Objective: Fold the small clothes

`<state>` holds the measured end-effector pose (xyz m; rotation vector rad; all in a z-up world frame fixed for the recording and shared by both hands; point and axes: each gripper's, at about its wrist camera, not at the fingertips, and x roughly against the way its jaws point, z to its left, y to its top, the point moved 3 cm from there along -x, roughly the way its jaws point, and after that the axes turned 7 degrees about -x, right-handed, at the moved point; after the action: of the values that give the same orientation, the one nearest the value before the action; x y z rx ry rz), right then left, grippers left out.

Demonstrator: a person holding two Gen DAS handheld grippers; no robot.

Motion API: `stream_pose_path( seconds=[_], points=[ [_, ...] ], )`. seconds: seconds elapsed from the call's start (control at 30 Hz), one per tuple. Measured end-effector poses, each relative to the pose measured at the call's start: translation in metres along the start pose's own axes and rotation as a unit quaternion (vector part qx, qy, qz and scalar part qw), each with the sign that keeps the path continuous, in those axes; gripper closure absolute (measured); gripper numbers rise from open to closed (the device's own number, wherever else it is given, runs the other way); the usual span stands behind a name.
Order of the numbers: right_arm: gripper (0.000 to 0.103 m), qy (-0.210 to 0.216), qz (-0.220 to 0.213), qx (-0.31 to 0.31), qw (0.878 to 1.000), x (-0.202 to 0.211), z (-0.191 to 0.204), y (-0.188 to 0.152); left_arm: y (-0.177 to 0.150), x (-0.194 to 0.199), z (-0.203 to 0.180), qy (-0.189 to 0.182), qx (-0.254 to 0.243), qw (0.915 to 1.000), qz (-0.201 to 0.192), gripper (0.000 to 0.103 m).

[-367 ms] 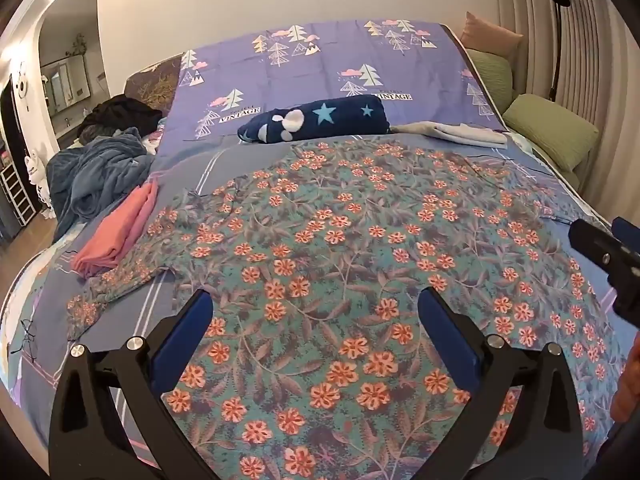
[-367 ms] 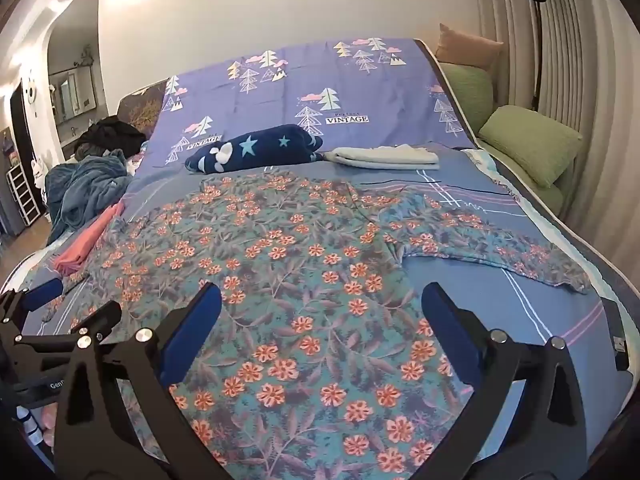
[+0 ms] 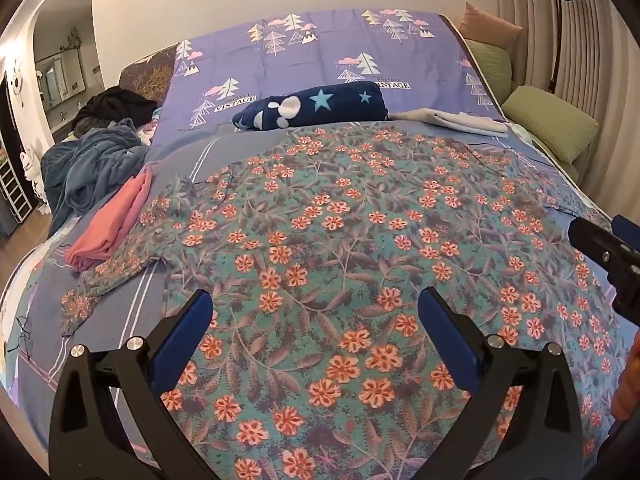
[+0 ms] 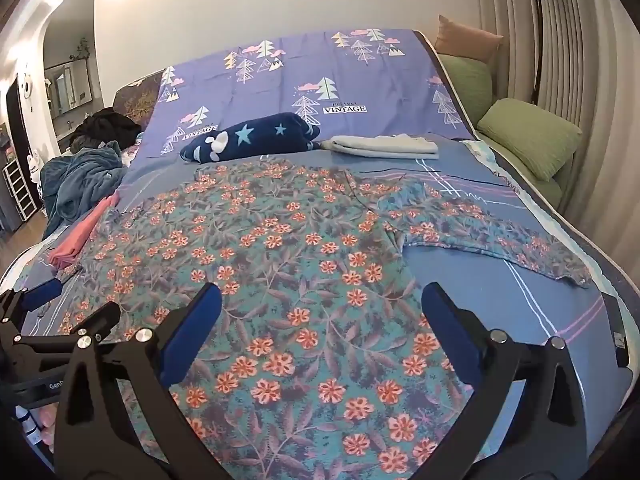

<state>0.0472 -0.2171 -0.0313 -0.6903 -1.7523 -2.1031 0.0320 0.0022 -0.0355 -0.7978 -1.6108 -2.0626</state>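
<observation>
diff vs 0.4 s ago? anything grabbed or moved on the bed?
Nothing visibly changed. The left gripper and right gripper hang open over the floral garment, gripping nothing. The garment lies spread flat as before; the pink folded cloth and grey folded cloth stayed put.

- Shirt [image 3: 340,248]: teal with orange flowers.
- Sheet [image 4: 500,304]: purple, with tree prints.
- Roll [image 3: 316,110]: navy with stars.
- Cloth [image 3: 108,228]: pink.
- Pillows [image 4: 528,136]: green.
- Pads [image 3: 188,336]: blue.
</observation>
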Motion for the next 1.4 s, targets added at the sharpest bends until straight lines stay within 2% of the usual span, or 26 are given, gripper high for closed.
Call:
stream_pose_path(
  seconds=[0.5,1.4],
  points=[
    [0.002,0.001,-0.005,0.012,1.0,-0.002,0.01,0.0,-0.002,-0.004,0.005,-0.017,0.01,0.9998,-0.004,0.001],
    [0.002,-0.001,0.005,0.014,1.0,-0.008,0.018,-0.001,-0.004,-0.007,0.014,-0.025,0.021,0.9995,-0.003,0.001]
  ],
)
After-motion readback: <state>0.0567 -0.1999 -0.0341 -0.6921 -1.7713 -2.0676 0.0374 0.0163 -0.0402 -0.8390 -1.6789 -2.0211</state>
